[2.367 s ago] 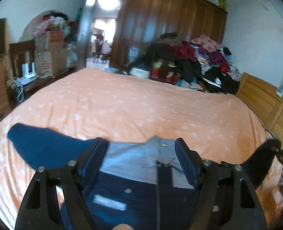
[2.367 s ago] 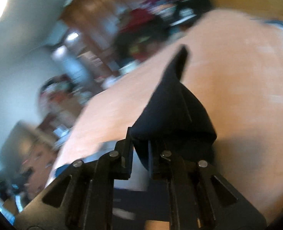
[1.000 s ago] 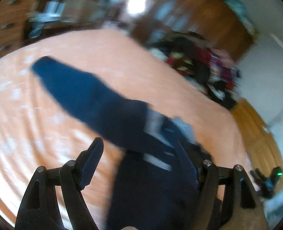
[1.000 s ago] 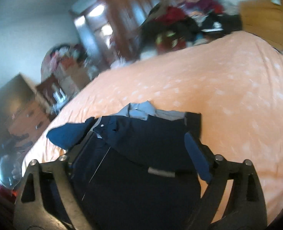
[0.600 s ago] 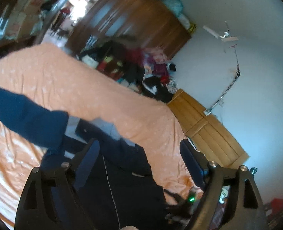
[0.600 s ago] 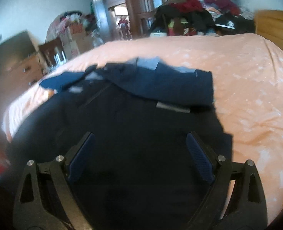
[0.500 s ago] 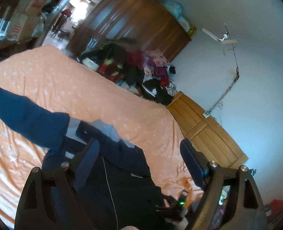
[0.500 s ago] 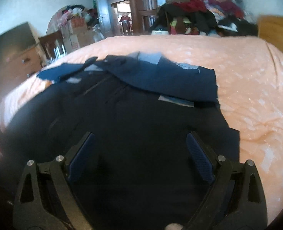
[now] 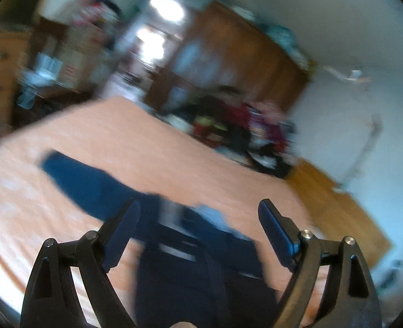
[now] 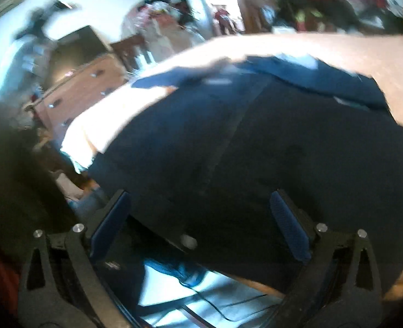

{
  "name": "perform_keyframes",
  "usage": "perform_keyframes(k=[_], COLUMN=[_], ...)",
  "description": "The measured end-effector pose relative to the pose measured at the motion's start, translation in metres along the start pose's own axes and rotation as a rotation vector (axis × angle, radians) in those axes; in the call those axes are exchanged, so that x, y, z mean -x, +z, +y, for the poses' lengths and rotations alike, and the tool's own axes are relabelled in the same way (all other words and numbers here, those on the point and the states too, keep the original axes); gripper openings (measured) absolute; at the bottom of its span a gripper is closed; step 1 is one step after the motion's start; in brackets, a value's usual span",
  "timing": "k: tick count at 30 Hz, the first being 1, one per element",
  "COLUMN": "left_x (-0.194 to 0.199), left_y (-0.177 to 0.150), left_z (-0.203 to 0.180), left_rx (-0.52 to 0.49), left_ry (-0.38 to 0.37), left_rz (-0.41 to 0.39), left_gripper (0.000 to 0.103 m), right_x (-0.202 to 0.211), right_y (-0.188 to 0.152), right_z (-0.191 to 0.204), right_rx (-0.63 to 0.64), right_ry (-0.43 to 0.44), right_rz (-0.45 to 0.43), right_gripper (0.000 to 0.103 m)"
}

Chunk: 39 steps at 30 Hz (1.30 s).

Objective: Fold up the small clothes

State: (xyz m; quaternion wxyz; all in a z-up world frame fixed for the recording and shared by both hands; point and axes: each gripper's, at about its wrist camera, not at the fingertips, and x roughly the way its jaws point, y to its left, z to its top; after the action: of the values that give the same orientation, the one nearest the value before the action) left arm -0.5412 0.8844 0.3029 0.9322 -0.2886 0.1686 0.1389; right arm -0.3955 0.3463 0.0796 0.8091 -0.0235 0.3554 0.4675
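A dark navy jacket (image 9: pixel 201 270) with a pale grey lining lies on the orange bedspread (image 9: pixel 152 153). One sleeve (image 9: pixel 84 180) stretches out to the left; the other is folded across the chest. My left gripper (image 9: pixel 198 227) is open above the collar area, nothing between its fingers. In the right wrist view the jacket (image 10: pixel 283 147) fills the middle, its hem hanging near the bed's front edge. My right gripper (image 10: pixel 198 218) is open over the lower part of the jacket and holds nothing. Both views are blurred by motion.
A heap of clothes (image 9: pixel 245 131) lies at the far side of the bed before a brown wardrobe (image 9: pixel 228 63). A wooden headboard (image 9: pixel 335 207) stands at right. A chest of drawers (image 10: pixel 84 93) stands left of the bed. The floor (image 10: pixel 174 292) shows below the bed edge.
The right gripper let go of the sleeve it held, now folded across the jacket, and dropped back toward the hem. The left gripper swung back toward the collar and outstretched sleeve.
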Motion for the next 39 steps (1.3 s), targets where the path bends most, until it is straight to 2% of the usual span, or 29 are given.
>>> perform_keyframes(k=[3,4,6,9,12,14,17,21,27,31,33,35,37,39], left_x=[-0.035,-0.05,-0.075,-0.108,-0.141,-0.165,-0.208,-0.253,-0.284,-0.303,-0.314,-0.326,-0.333,-0.337], left_y=[0.001,-0.001,-0.008,-0.018,-0.018,-0.016,-0.02,-0.03,-0.028,-0.022,-0.018,-0.014,-0.006,0.007], left_z=[0.072,0.097,0.137,0.184,0.212,0.225,0.239,0.267,0.281,0.292,0.292,0.287,0.265,0.212], left_rx=[0.067,0.093,0.139,0.228,0.283,0.316,0.341,0.39,0.43,0.455,0.433,0.403,0.343,0.246], left_ry=[0.181,0.241,0.296,0.293,0.274,0.242,0.215,0.247,0.221,0.242,0.271,0.293,0.305,0.208], left_rz=[0.065,0.109,0.173,0.235,0.262,0.282,0.331,0.36,0.279,0.234,0.228,0.244,0.242,0.217], left_gripper=[0.094,0.093,0.087,0.074,0.061,0.047,0.043,0.043,0.046,0.044,0.036,0.01,0.004,0.004], right_x=[0.001,0.0,-0.006,-0.032,-0.056,-0.067,-0.083,-0.099,-0.113,-0.116,-0.117,-0.117,-0.117,-0.113], right_y=[0.037,0.046,0.071,0.089,0.097,0.1,0.102,0.099,0.088,0.087,0.086,0.087,0.089,0.092], right_z=[0.006,0.003,-0.012,-0.047,-0.08,-0.097,-0.113,-0.123,-0.123,-0.124,-0.126,-0.128,-0.13,-0.133], right_rx=[0.052,0.061,0.033,-0.05,-0.129,-0.179,-0.199,-0.185,-0.129,-0.139,-0.165,-0.182,-0.184,-0.212], right_ry=[-0.033,-0.05,-0.102,-0.182,-0.223,-0.233,-0.249,-0.256,-0.274,-0.289,-0.287,-0.281,-0.273,-0.252], right_rz=[-0.01,-0.007,0.002,0.064,0.106,0.122,0.147,0.194,0.25,0.261,0.26,0.264,0.273,0.263], right_gripper=[0.103,0.103,0.103,0.103,0.103,0.103,0.103,0.103,0.103,0.103,0.103,0.103,0.103,0.103])
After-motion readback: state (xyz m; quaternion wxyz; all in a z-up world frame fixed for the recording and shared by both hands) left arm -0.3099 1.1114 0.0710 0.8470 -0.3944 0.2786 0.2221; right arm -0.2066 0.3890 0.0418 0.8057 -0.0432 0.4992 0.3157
